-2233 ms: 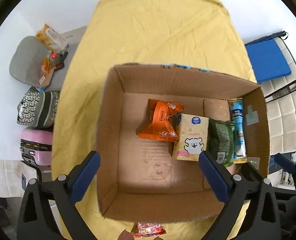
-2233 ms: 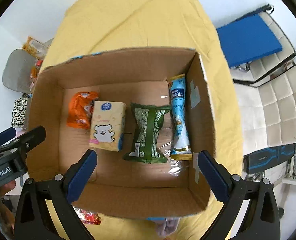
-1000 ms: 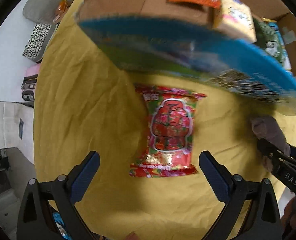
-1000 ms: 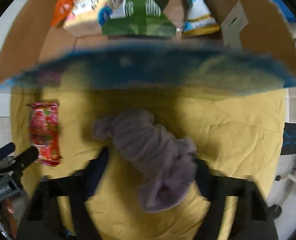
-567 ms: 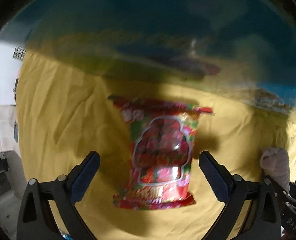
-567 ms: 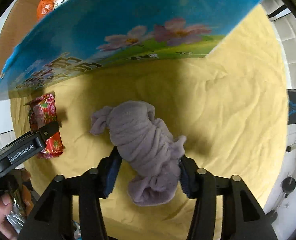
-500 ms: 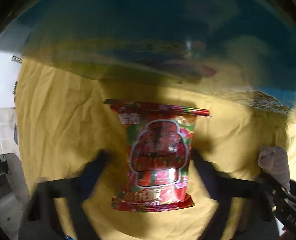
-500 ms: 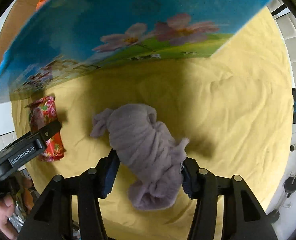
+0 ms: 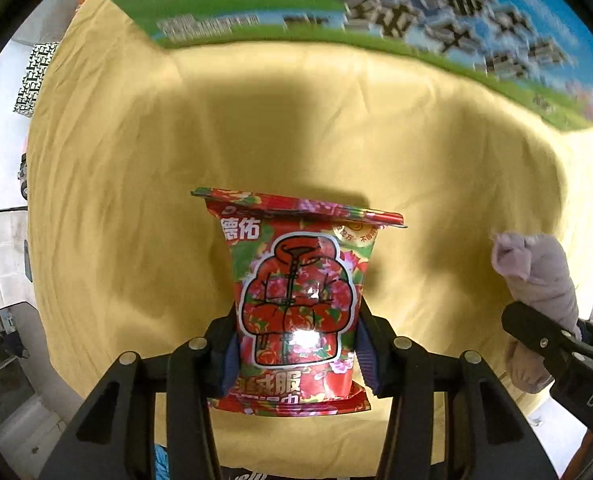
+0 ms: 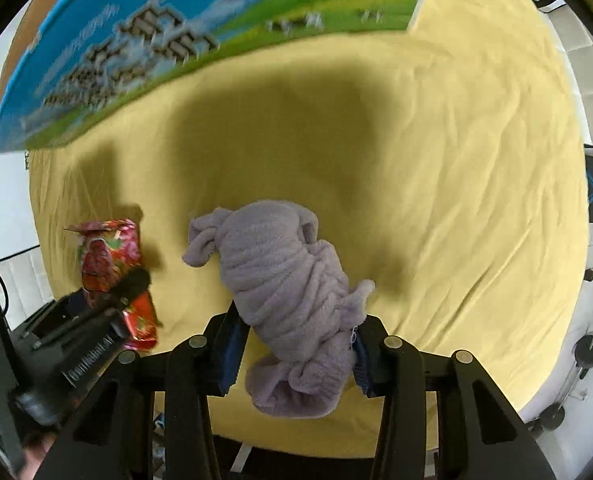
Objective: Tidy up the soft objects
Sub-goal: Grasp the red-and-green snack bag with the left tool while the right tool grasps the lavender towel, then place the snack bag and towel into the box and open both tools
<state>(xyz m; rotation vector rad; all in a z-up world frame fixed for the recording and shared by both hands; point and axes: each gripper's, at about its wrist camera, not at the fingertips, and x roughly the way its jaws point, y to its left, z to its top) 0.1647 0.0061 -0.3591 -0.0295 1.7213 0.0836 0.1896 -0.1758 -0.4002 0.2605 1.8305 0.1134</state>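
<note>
My left gripper [image 9: 296, 344] is shut on a red flowered snack packet [image 9: 296, 300], held just above the yellow cloth [image 9: 136, 160]. My right gripper [image 10: 294, 350] is shut on a rolled lilac fleece cloth [image 10: 284, 280]. The lilac cloth also shows at the right of the left wrist view [image 9: 536, 276], with the right gripper's black finger across it. The packet shows at the left of the right wrist view [image 10: 110, 256], pinched by the left gripper. The cardboard box's printed blue and green outer wall [image 9: 336, 12] stands behind both objects; its inside is hidden.
The box wall also fills the top left of the right wrist view [image 10: 176, 40]. The yellow cloth covers the table to its rounded front edge [image 10: 496, 360]. White chairs [image 10: 592, 76] stand at the right. A patterned bag [image 9: 36, 76] lies off the table at the left.
Both grippers came down from over the box to the cloth in front of it. The left gripper closed on the red packet. The right gripper closed on the lilac cloth.
</note>
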